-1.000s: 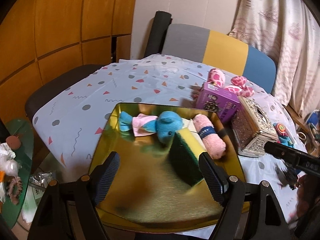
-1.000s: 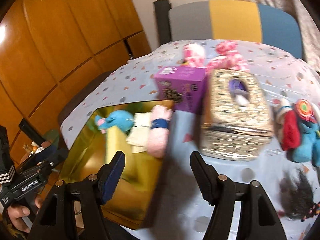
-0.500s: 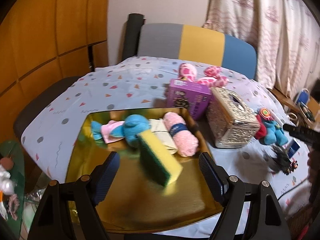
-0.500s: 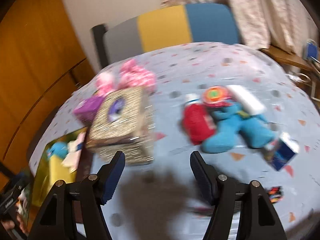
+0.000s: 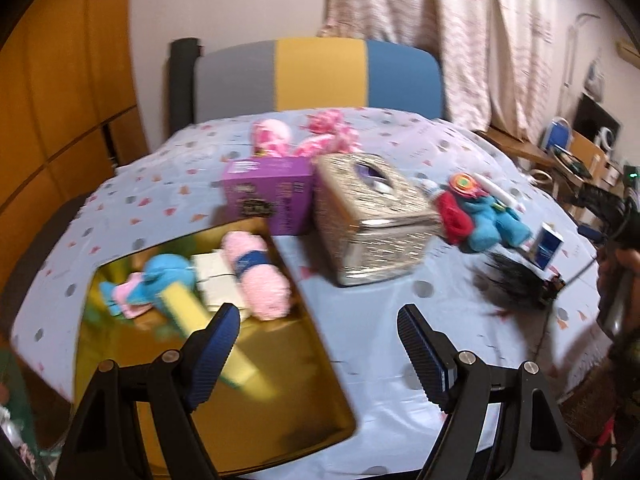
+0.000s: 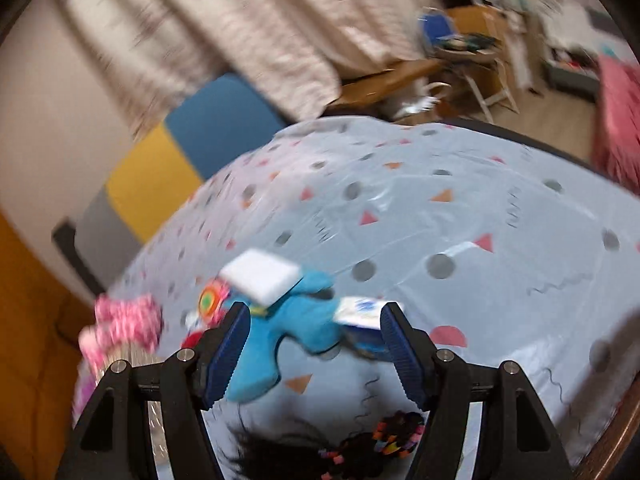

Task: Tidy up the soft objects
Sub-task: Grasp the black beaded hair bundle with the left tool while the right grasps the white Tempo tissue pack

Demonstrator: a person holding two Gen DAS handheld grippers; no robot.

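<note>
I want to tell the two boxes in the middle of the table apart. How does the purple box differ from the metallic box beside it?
Colour: the purple box is plain purple with dark print on its front; the metallic box is shiny and patterned.
Size: the purple box looks smaller than the metallic box.
Top: the purple box's top looks closed; the metallic box has an opening on top.
Shared: both are rectangular, side by side behind the gold tray.
</note>
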